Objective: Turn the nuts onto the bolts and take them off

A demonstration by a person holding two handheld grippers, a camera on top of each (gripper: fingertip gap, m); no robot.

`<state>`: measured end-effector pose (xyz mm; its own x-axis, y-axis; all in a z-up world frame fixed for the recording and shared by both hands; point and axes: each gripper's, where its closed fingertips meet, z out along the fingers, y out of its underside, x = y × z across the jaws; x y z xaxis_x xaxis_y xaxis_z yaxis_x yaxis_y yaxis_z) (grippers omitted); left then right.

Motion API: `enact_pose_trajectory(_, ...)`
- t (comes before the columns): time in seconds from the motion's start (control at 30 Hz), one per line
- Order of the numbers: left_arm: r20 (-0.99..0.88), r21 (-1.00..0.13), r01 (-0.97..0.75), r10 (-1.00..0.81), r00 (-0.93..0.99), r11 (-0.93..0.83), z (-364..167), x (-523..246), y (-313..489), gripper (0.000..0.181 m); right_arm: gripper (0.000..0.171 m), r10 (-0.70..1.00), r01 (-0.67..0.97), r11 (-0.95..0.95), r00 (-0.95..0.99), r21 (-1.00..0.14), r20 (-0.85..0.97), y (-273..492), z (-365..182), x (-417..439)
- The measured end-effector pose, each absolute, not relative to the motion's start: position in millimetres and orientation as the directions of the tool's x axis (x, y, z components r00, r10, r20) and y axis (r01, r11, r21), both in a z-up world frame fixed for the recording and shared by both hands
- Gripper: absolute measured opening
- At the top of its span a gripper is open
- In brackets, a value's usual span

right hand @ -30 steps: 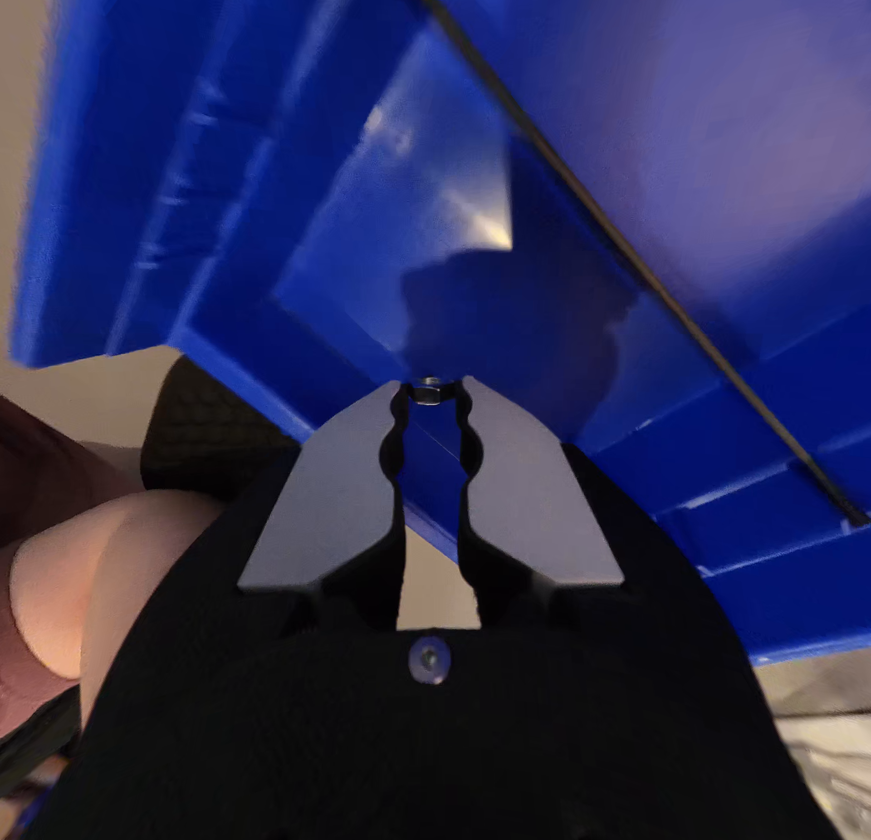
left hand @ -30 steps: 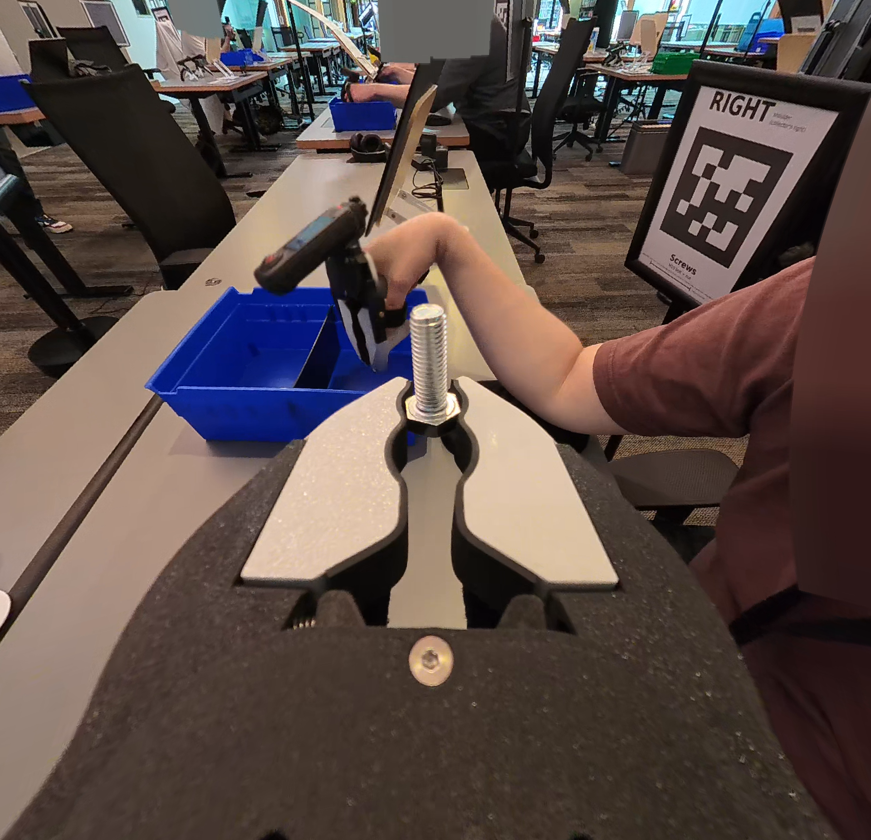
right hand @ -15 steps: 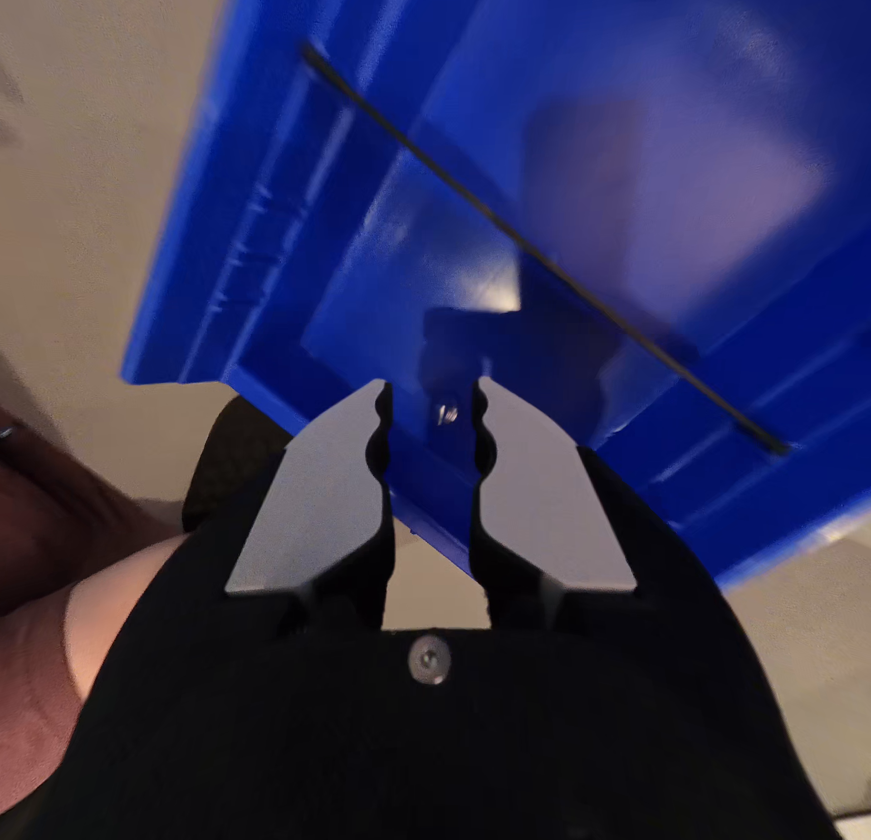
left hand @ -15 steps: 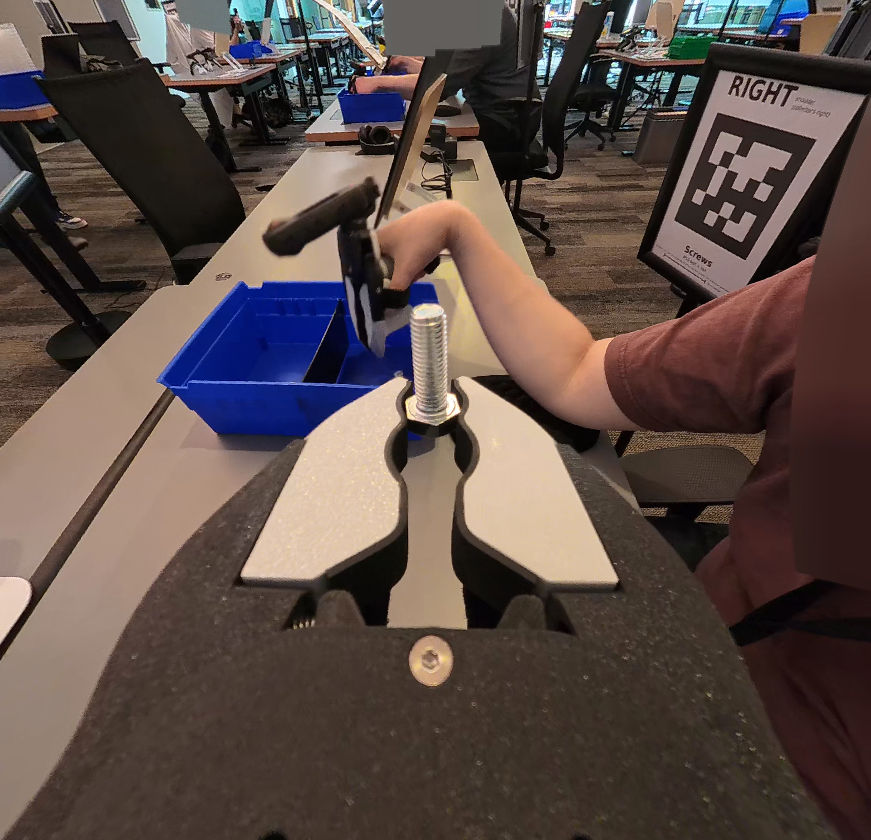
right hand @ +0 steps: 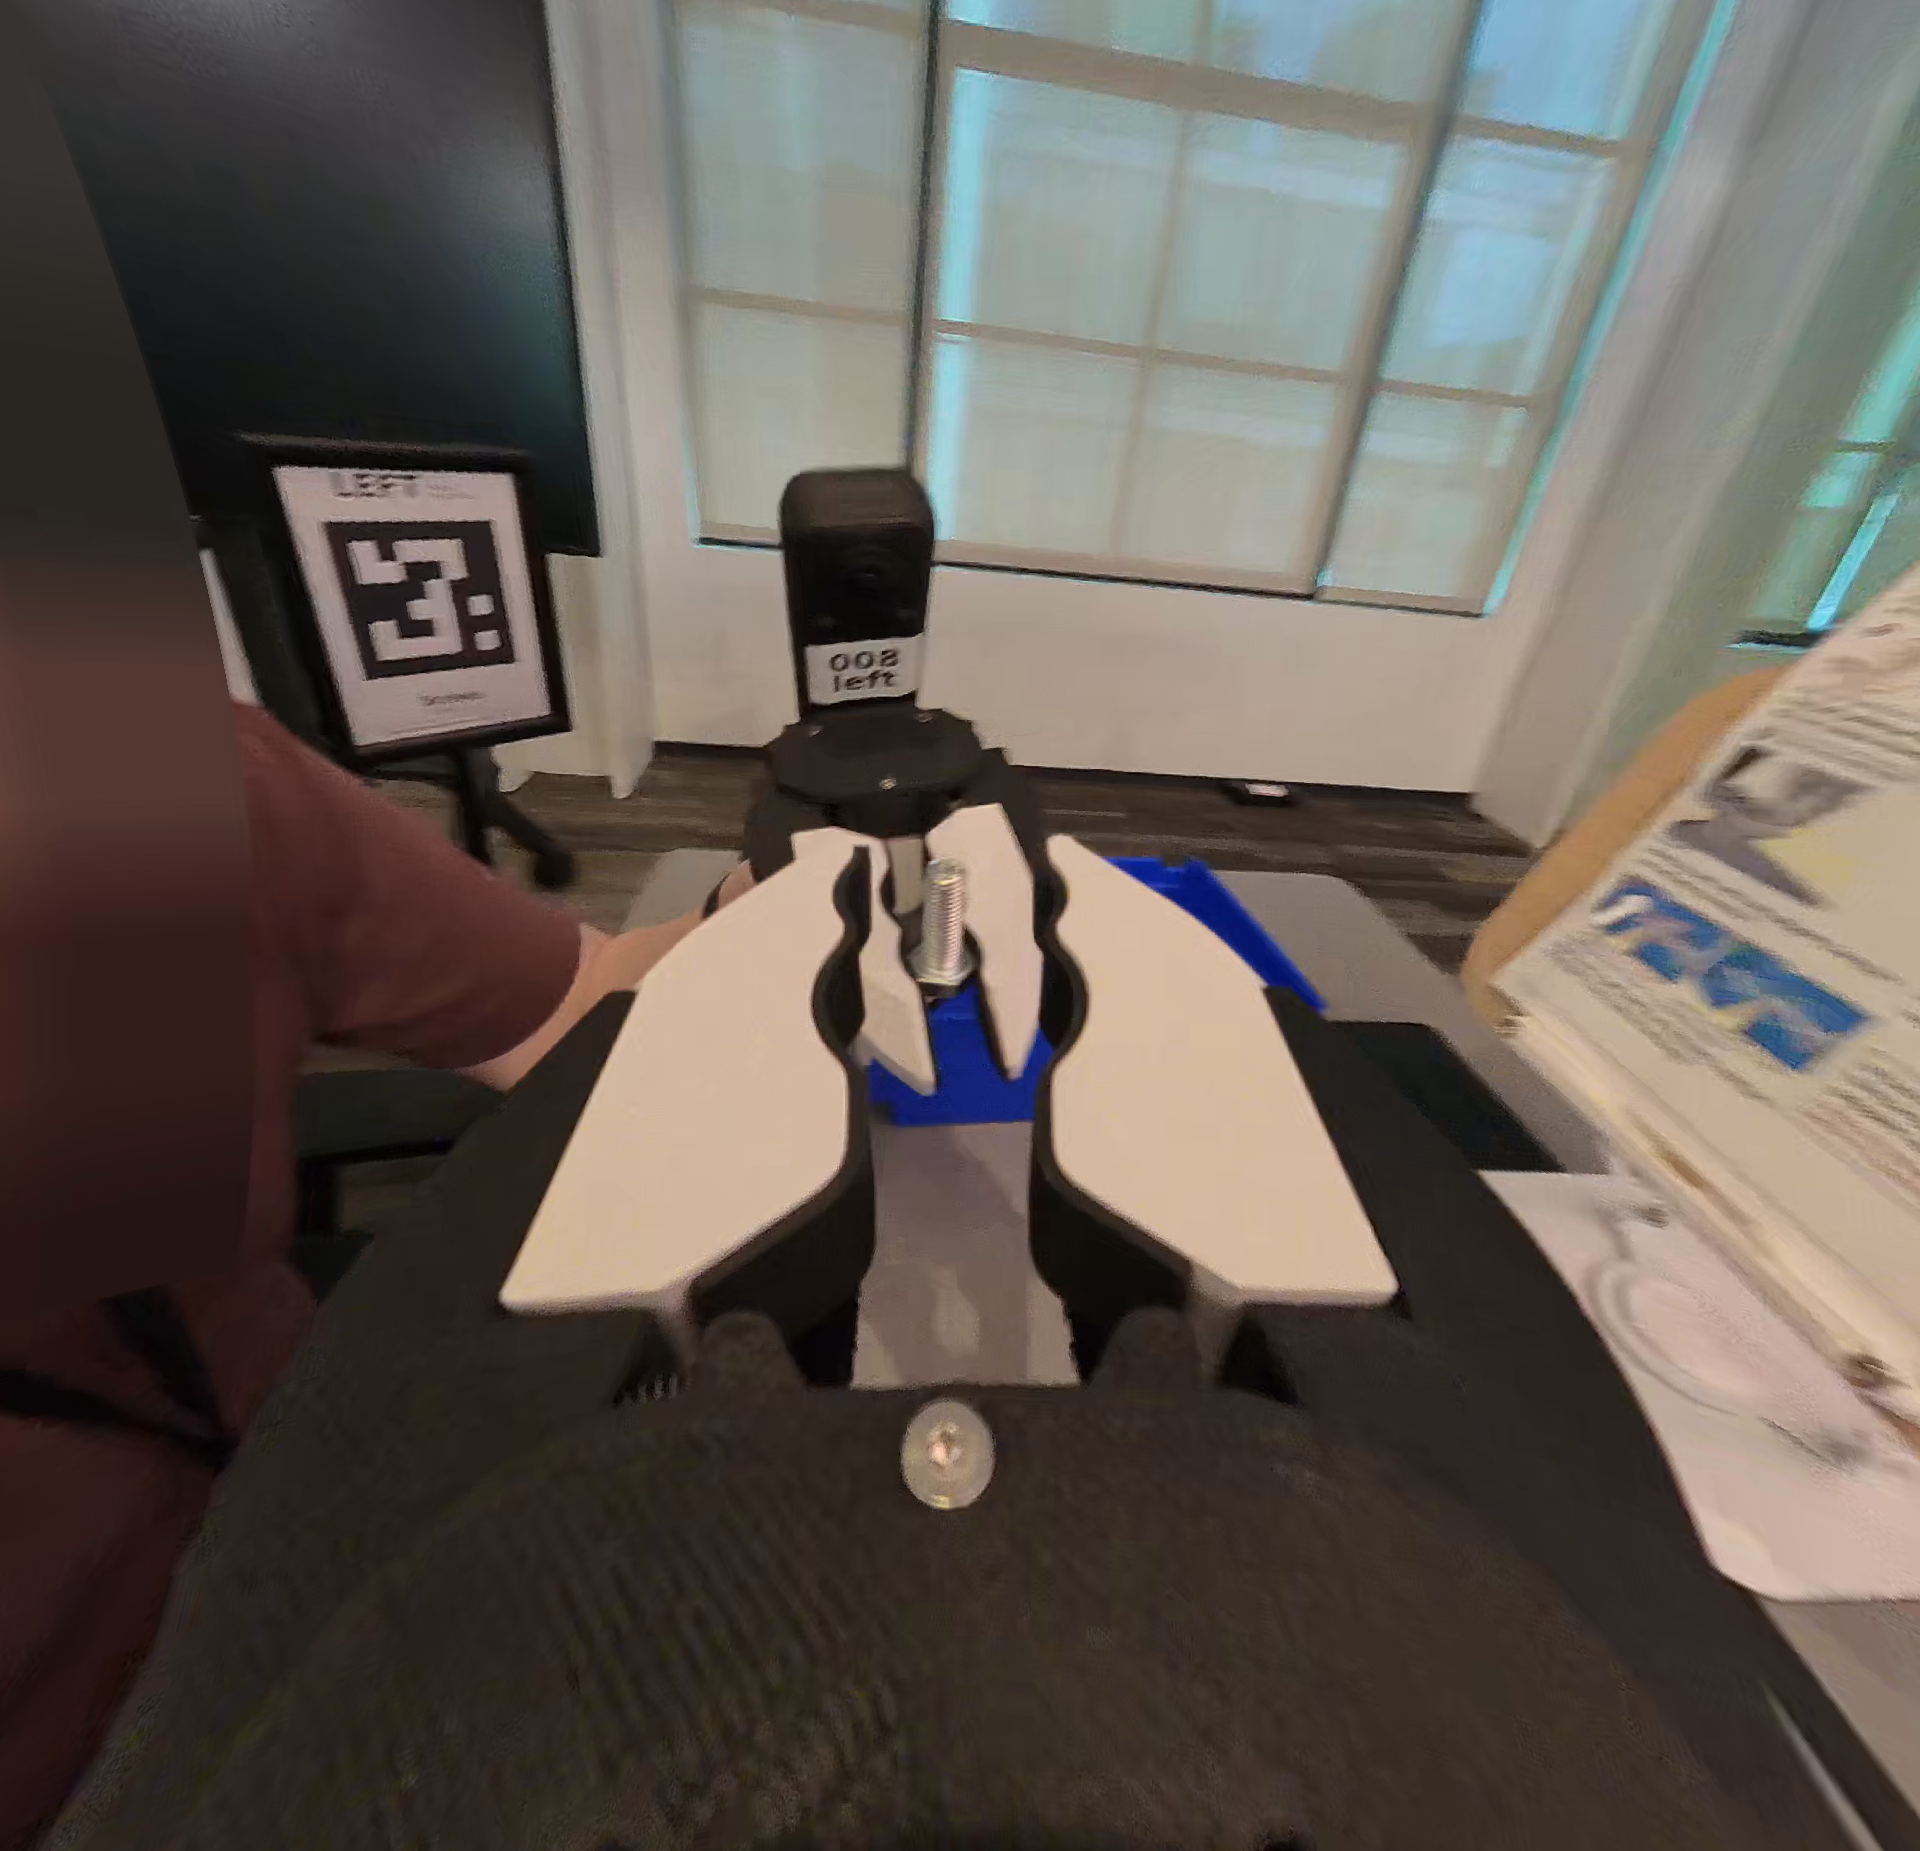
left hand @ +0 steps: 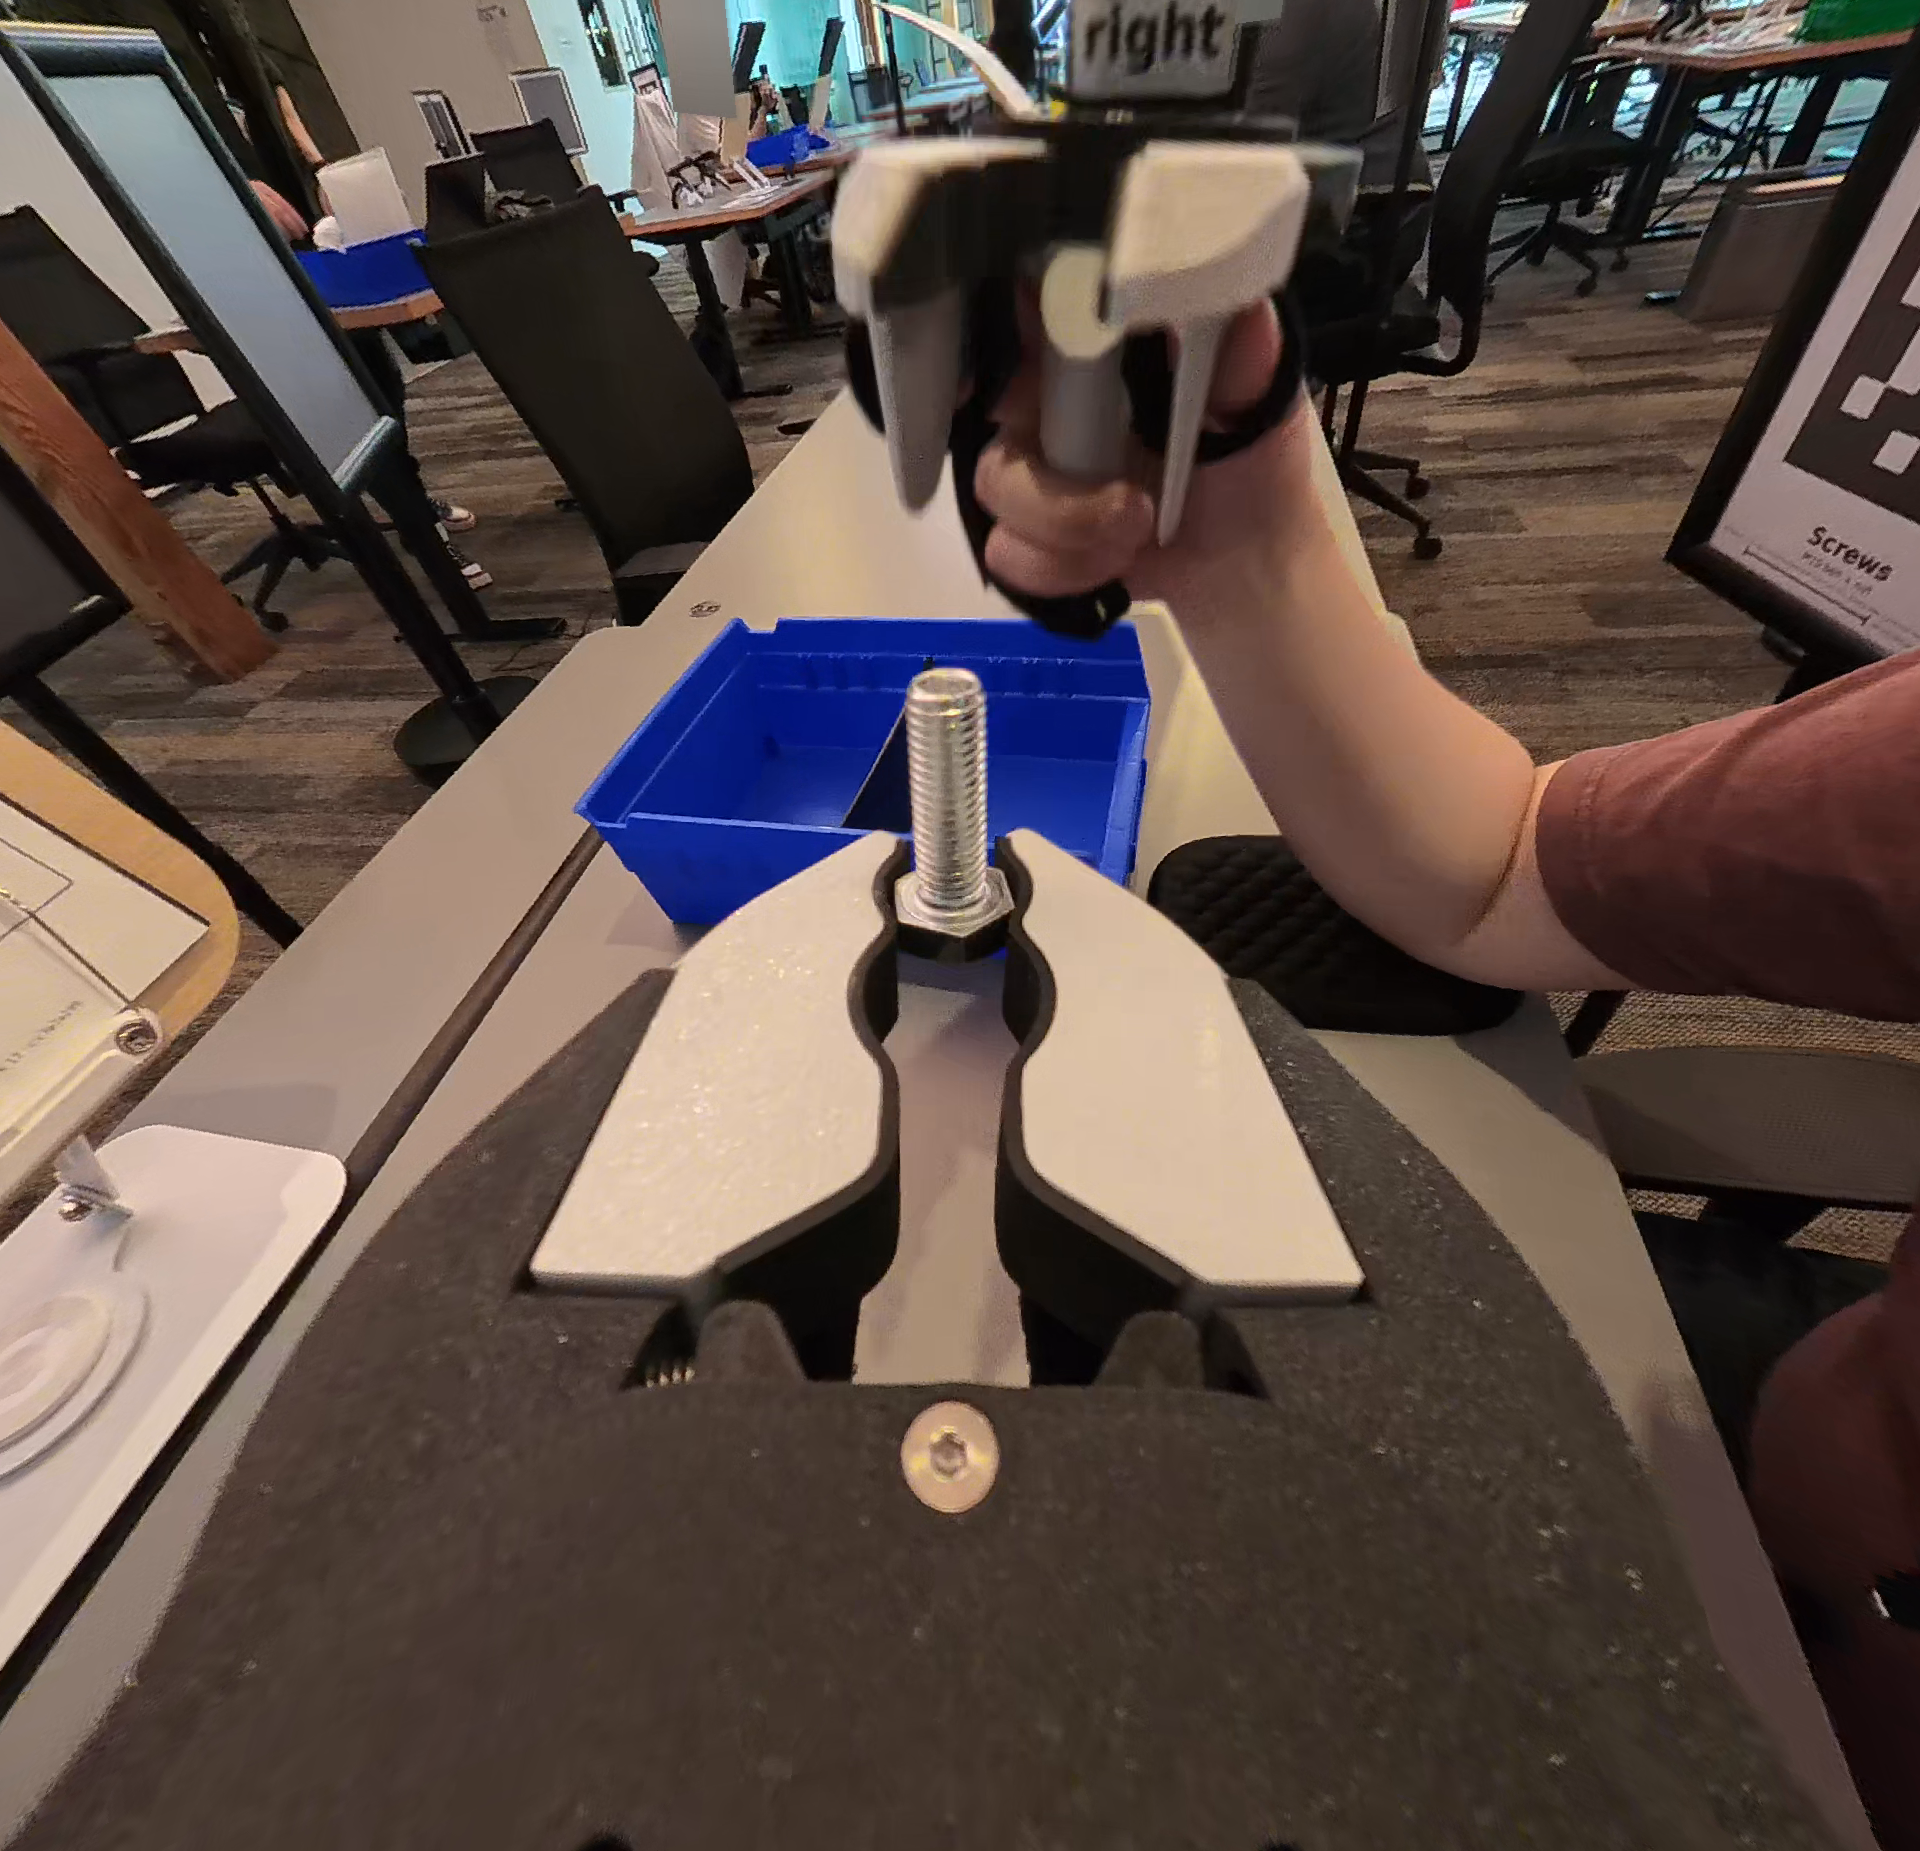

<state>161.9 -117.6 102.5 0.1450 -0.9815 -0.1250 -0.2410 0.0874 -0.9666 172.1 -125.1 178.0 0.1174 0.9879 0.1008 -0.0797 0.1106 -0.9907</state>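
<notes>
Since the earlier frames, the right gripper is no longer reaching down into the blue bin; it is now hanging raised above the bin's far side, facing the left gripper, with its nut out of sight. Its jaws are standing apart with nothing between them in either view. The left gripper's jaws are closing tightly on the hexagonal head of the steel bolt, which is standing upright with its threaded shank pointing up and bare of any nut. From the right wrist view, the bolt is showing between the left gripper's white fingers, beyond the gap of the right gripper. The bin is sitting on the grey counter, split by a dark divider into compartments; what is lying inside cannot be told. A black textured pad is lying on the counter just beside the bin, under the person's forearm. A framed marker sign is standing behind the person.
</notes>
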Motion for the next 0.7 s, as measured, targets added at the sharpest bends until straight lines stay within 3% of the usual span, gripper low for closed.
enact_pose_trajectory(0.2,-0.103,-0.972,-0.225,-0.985,0.139,0.070,106,159,-118,0.015,0.029,0.999,0.008,0.042,0.018,-0.999,0.042,-122,144,129)
enact_pose_trajectory(0.33,-0.104,-0.970,-0.234,-0.987,0.123,0.073,104,161,-120,0.015,0.010,0.999,0.024,0.030,-0.017,-0.999,0.029,-122,135,119)
enact_pose_trajectory(0.47,-0.095,-0.972,-0.223,-0.988,0.119,0.067,104,162,-121,0.023,0.010,0.999,0.034,0.053,0.008,-0.998,0.054,-117,138,130)
enact_pose_trajectory(0.53,-0.093,-0.972,-0.229,-0.984,0.149,0.057,105,158,-116,0.034,0.010,0.990,0.063,0.051,0.127,-0.997,0.059,-95,141,157)
enact_pose_trajectory(0.6,-0.093,-0.967,-0.250,-0.981,0.173,0.047,105,153,-111,0.035,0.010,0.904,0.131,-0.003,0.425,-0.991,0.054,-43,134,213)
enact_pose_trajectory(0.7,-0.105,-0.954,-0.297,-0.969,0.223,0.035,102,145,-103,0.032,0.010,0.508,0.284,-0.295,0.855,-0.912,0.102,38,74,345)
